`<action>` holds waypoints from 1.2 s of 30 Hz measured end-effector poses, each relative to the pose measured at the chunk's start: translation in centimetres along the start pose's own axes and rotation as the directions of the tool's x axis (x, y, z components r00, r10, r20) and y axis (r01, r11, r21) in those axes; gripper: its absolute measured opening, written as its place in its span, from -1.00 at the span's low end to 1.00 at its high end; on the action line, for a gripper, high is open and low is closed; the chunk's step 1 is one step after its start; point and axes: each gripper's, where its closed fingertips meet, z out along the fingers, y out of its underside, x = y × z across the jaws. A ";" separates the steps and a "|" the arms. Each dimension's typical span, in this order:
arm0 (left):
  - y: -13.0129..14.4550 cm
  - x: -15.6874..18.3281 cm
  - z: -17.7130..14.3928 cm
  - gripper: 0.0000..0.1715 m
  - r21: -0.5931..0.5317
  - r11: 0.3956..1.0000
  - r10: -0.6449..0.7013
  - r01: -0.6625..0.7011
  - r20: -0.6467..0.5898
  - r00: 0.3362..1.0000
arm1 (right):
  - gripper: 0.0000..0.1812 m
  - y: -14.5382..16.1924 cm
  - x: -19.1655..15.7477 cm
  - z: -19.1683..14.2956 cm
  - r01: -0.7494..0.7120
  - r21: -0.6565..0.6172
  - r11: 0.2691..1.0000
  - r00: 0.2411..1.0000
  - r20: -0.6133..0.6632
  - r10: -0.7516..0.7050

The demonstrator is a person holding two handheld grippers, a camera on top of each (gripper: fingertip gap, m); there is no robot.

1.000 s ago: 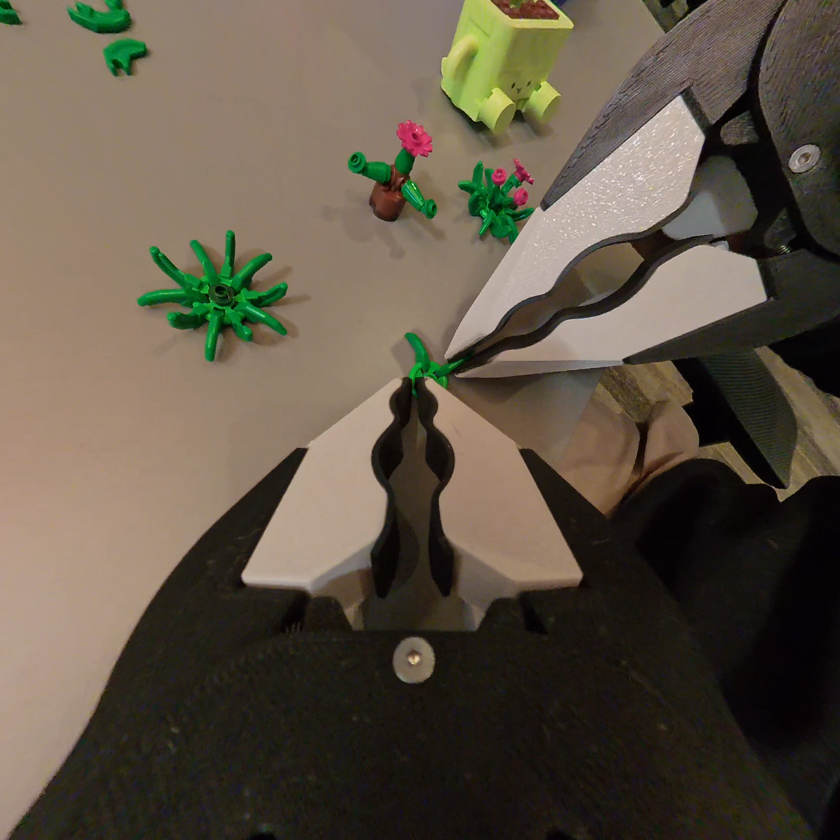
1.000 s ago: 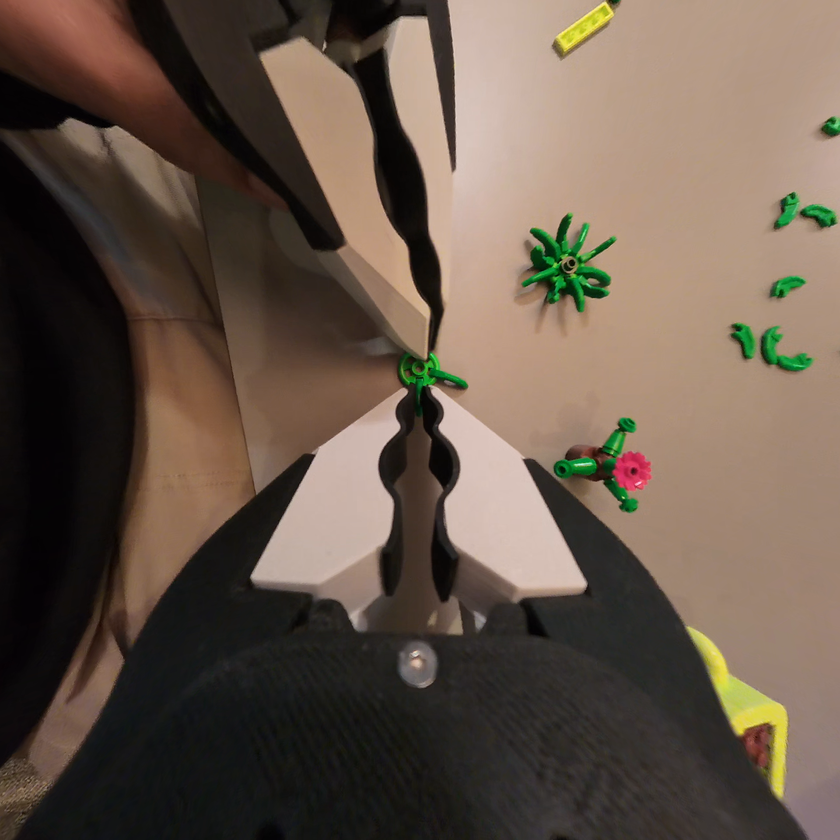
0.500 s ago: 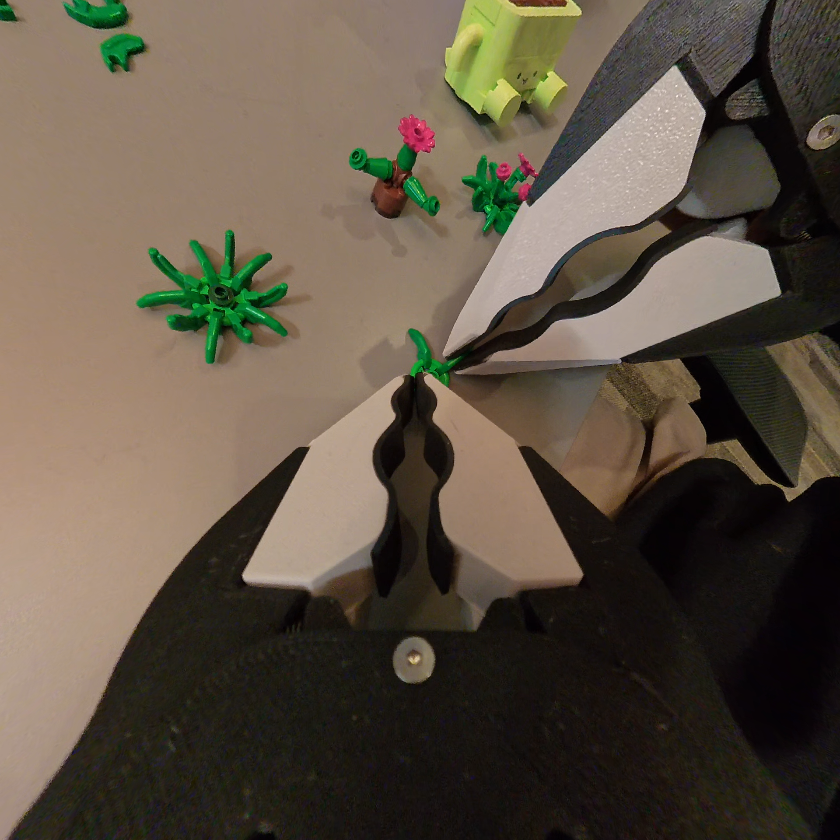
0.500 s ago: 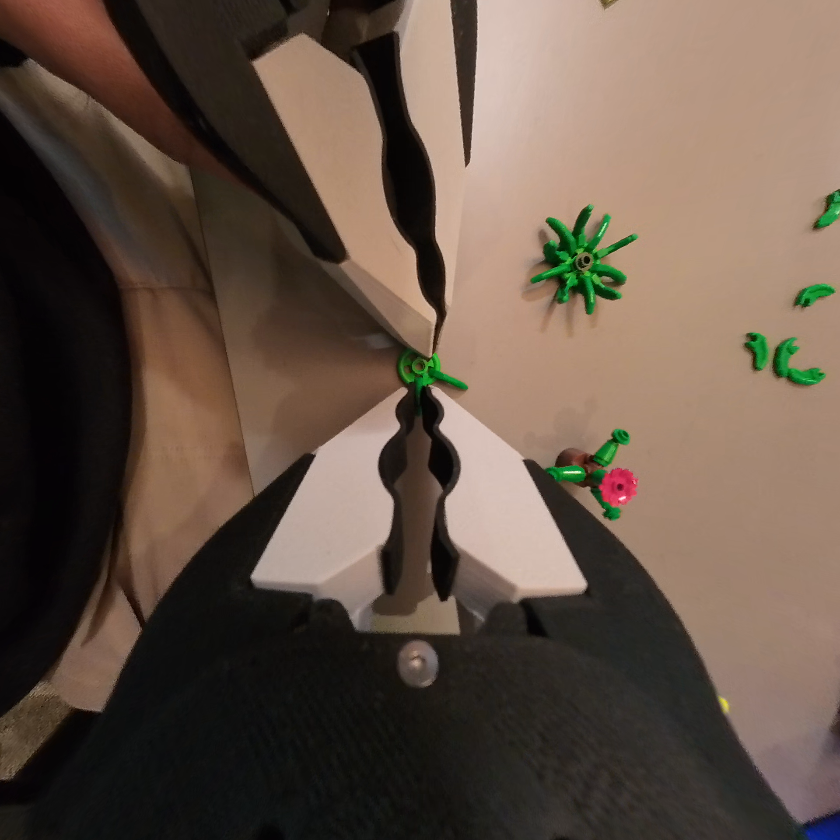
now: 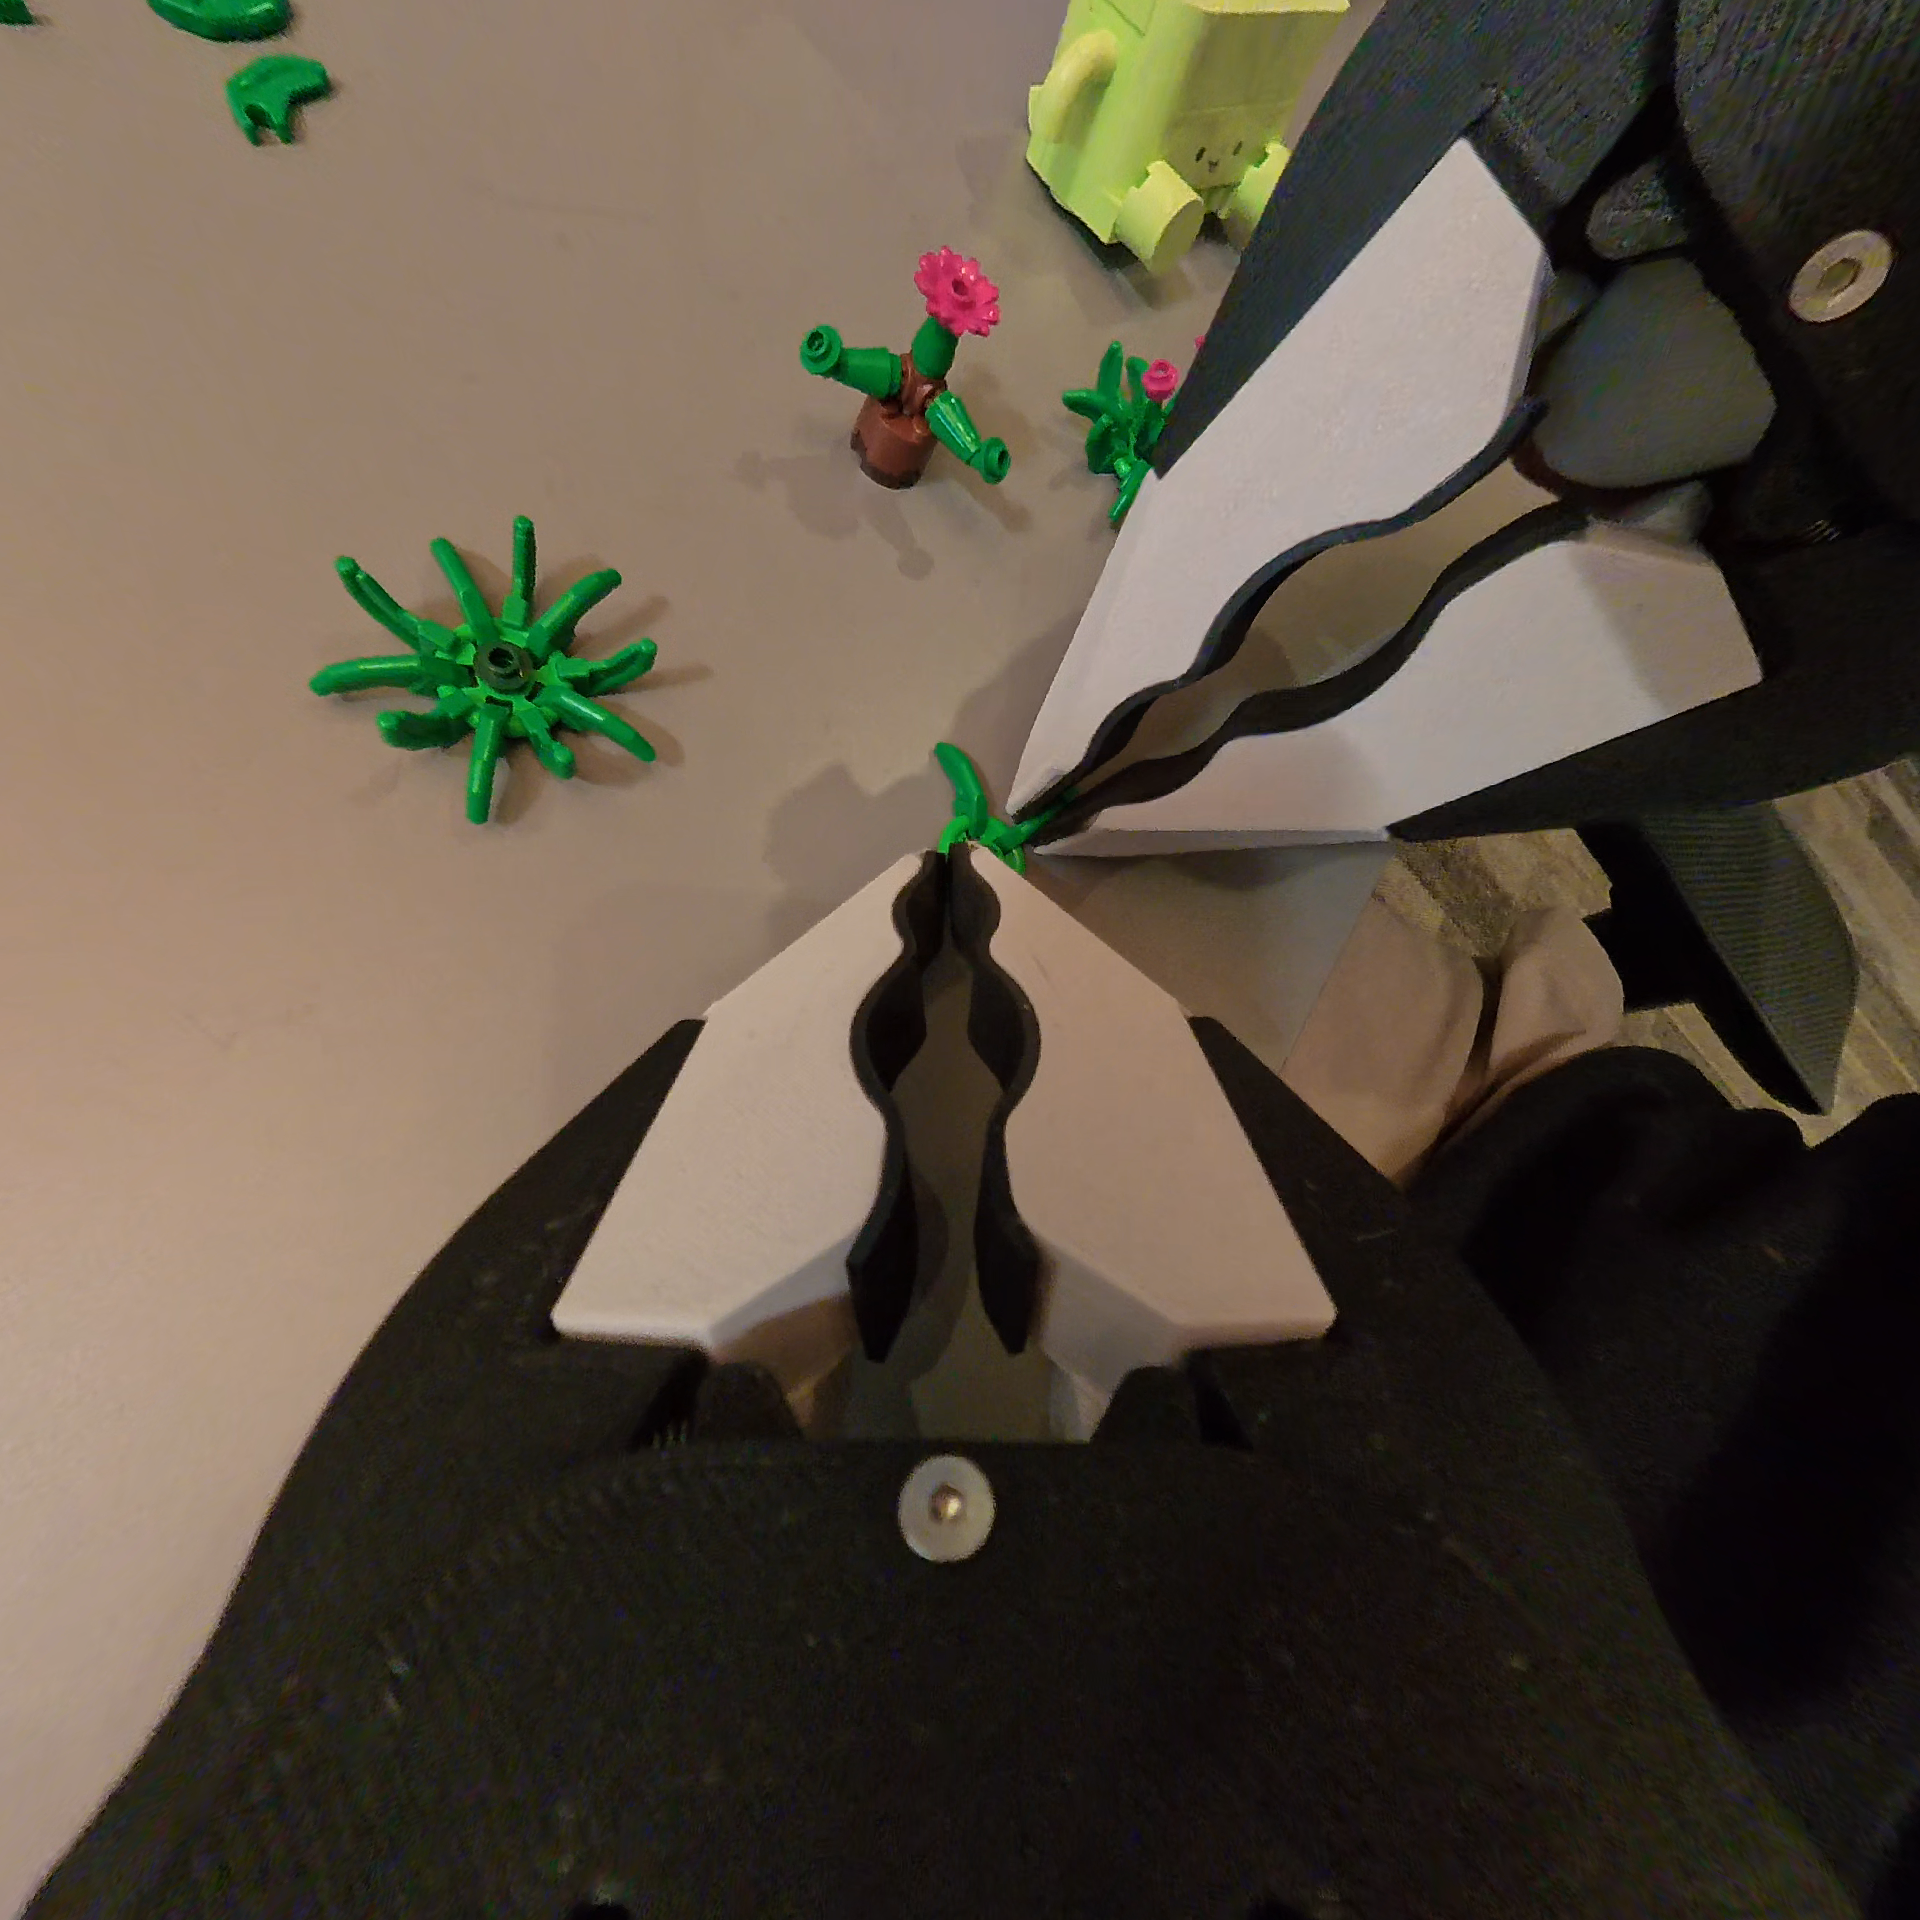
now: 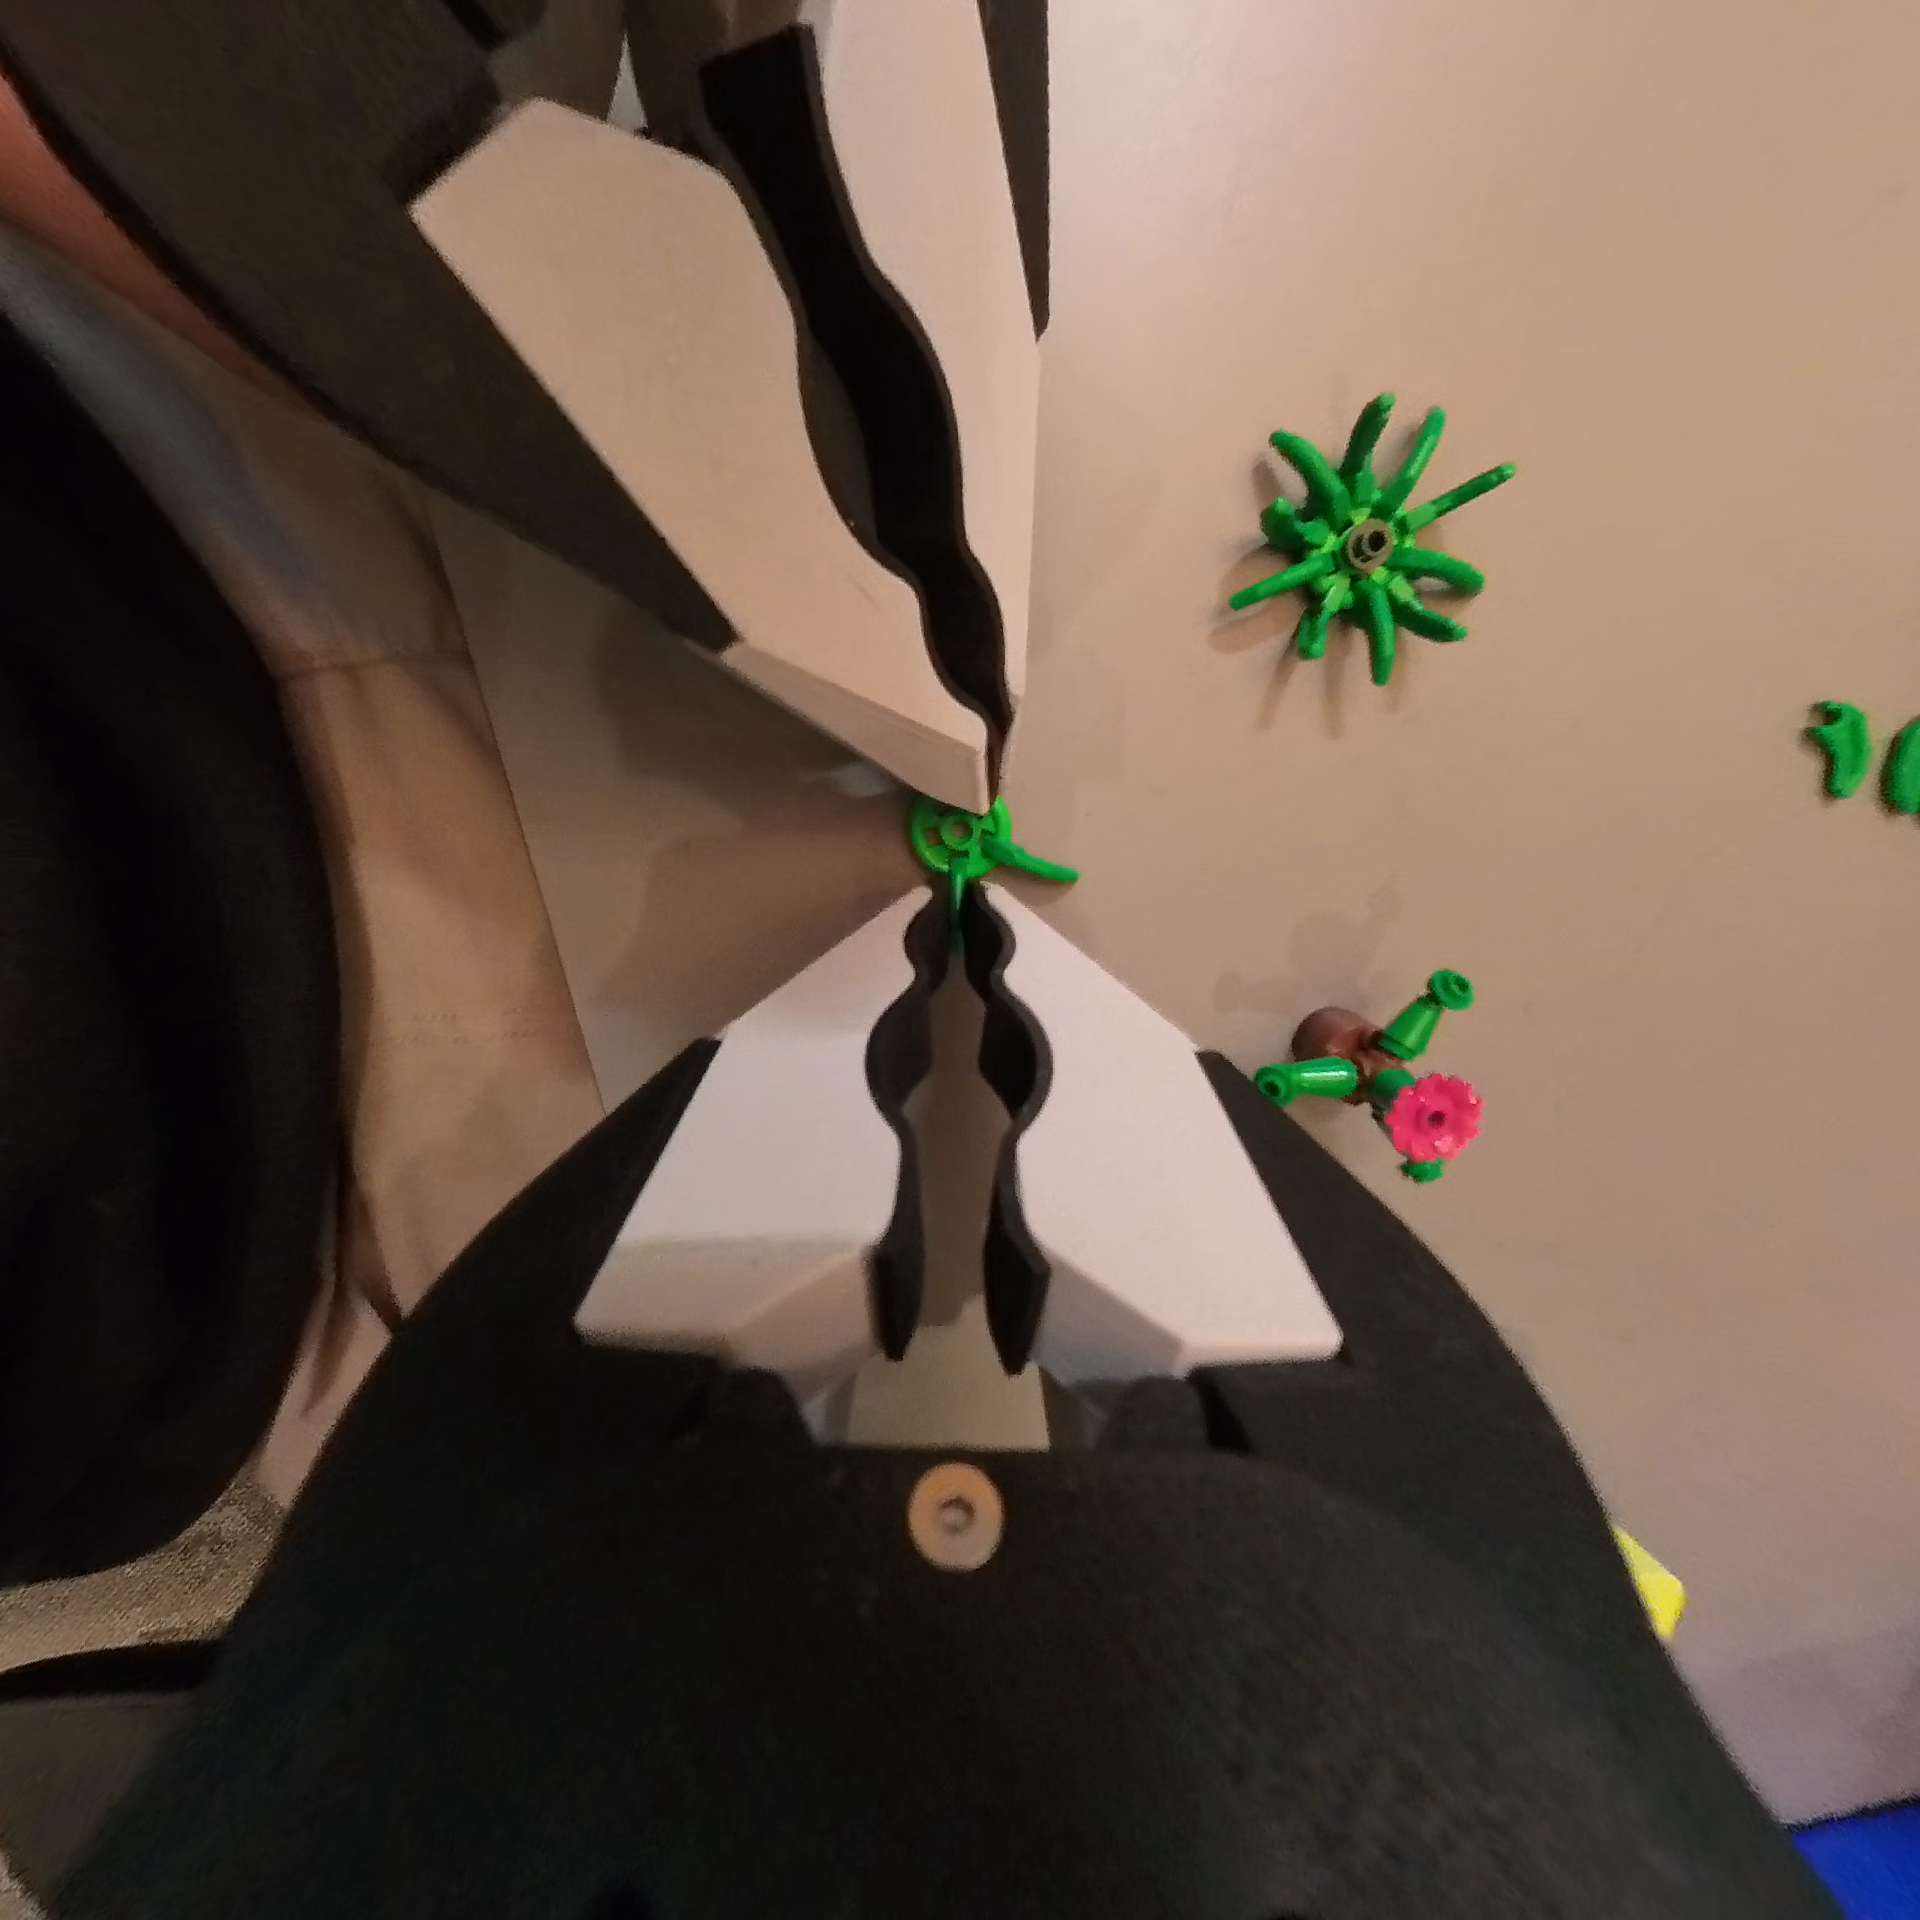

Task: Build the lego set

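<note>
Right, the broad grey-beige tabletop (image 5: 312,1039) fills the left wrist view, and its near edge runs just beside the action, with wood-look floor and a person's tan trouser leg (image 5: 1455,997) showing past it. Plenty of bare surface lies to the left of the grippers. The left gripper (image 5: 948,850), black-bodied with pale wedge fingers, is clenched at the tips on a small bright green lego leaf wheel (image 5: 977,816), held above the table close to that edge. The right gripper (image 6: 961,904) comes in from the other side, tips pinched tight on one thin leaf stem of the same piece; in the right wrist view the wheel (image 6: 956,836) sits squarely between both sets of tips.

Farther back stands a lime-green blocky lego figure (image 5: 1164,114). A spiky green lego plant rosette (image 5: 488,675) lies flat, well apart to the left. A brown lego stump with green buds and a pink flower (image 5: 909,384) stands between them, and a small green shrub with pink blossoms (image 5: 1122,416) sits half hidden behind the right gripper. Loose curved green leaf pieces (image 5: 272,91) lie at the far corner.
</note>
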 end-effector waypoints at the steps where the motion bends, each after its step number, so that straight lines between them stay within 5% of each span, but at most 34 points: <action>1: 0.0 0.0 0.0 -0.95 -0.002 1.000 0.002 -0.002 0.003 1.000 | -1.00 0.0 0.0 0.0 0.003 -0.009 1.000 1.000 -0.001 -0.003; 19: 0.1 -0.2 -0.3 -0.97 0.022 1.000 0.015 -0.015 0.011 1.000 | -0.98 0.0 -0.2 -0.6 0.006 0.163 0.987 0.995 -0.104 0.012; 29: -1.5 -2.3 -4.3 -0.99 0.191 0.981 -0.039 0.040 -0.008 0.999 | -0.91 0.0 0.0 -3.4 -0.176 0.385 0.906 0.980 -0.022 0.199; 36: -2.7 -4.7 -6.4 -0.86 0.306 0.952 -0.035 0.005 0.092 0.995 | -0.85 0.7 7.9 -7.7 -0.280 0.530 0.801 0.871 -0.210 0.444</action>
